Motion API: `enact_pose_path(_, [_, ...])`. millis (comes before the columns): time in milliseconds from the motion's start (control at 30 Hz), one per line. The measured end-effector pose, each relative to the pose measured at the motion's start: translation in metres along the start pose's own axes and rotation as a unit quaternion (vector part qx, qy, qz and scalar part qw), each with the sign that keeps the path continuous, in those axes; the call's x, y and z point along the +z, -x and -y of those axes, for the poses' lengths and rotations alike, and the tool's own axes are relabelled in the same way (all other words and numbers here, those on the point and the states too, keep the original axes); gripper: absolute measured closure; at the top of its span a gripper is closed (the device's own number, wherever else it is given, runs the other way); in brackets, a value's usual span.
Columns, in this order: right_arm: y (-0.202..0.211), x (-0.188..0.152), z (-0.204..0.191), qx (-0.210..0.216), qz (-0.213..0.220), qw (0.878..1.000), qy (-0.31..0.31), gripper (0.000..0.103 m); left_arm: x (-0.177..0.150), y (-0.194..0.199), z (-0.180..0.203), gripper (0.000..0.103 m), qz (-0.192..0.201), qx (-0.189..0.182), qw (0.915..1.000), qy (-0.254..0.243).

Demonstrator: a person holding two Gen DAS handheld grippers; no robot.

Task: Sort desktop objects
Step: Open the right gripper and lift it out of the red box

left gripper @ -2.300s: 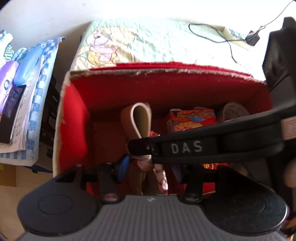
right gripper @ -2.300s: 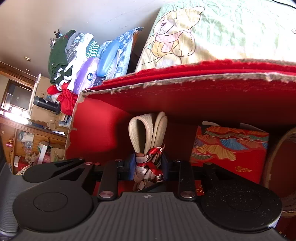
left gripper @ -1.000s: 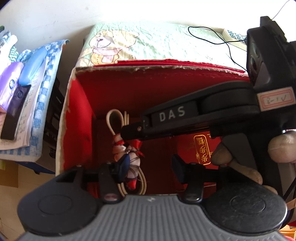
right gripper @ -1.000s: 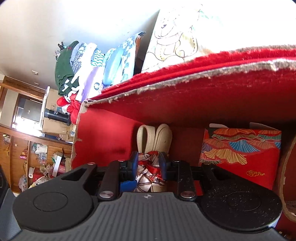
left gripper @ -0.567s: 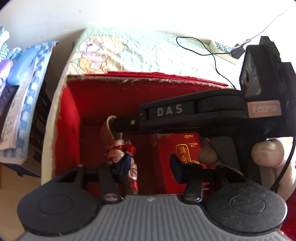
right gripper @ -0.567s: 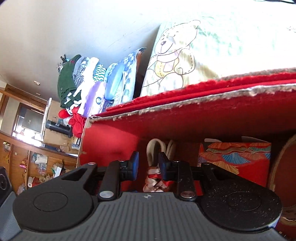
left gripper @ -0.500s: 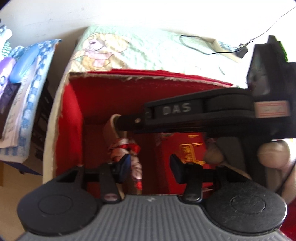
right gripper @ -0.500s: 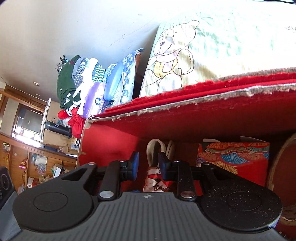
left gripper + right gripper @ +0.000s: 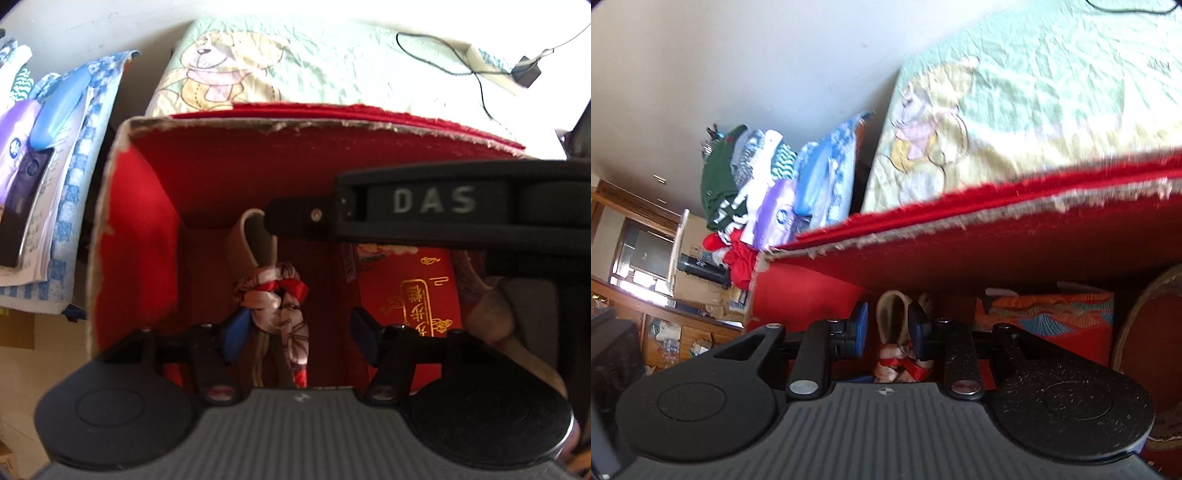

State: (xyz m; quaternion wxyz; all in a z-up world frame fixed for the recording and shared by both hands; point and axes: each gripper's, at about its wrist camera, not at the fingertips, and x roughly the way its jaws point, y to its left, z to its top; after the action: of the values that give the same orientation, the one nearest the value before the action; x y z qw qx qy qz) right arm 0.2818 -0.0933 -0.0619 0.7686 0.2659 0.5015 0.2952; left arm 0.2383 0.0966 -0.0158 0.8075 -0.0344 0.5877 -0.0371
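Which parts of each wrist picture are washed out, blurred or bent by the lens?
Left wrist view: the wall above the bear-print cloth is blown out white, and the red box bulges from fisheye; the scarf-tied belt is fairly sharp. Right wrist view: motion blur smears the bear-print cloth and the box's frayed rim, while the right claw stays sharp.

Strong daylight washes out the bedcover (image 9: 332, 70) far ahead of the claws. Inside the red box (image 9: 136, 229) it is dim. Edges bend; the right view has motion blur.
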Motion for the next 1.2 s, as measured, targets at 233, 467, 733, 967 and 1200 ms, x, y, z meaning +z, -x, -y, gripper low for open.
enact_pose_path(233, [0.011,0.001,0.000,0.023,0.034,0.999,-0.003,0.075,0.002,0.000,0.006,0.041,0.002,-0.039,0.9991,-0.018])
enact_pose_path(467, [0.013,0.003,0.000,0.034,0.035,0.999,-0.013,0.075,0.003,-0.002,-0.001,0.046,-0.014,-0.078,0.9968,-0.015])
enact_pose_path(733, [0.033,-0.002,-0.001,0.016,0.050,0.999,-0.008,0.075,-0.003,0.010,-0.005,0.042,0.008,-0.058,0.9981,-0.019])
enact_pose_path(967, [0.059,-0.015,0.011,-0.043,0.087,0.995,0.002,0.076,0.008,0.001,-0.026,0.042,-0.018,-0.042,0.9981,0.043])
enact_pose_path(1200, [0.068,-0.021,0.006,-0.062,0.137,0.988,0.031,0.077,0.012,-0.002,-0.014,0.042,-0.023,-0.065,0.9973,0.025])
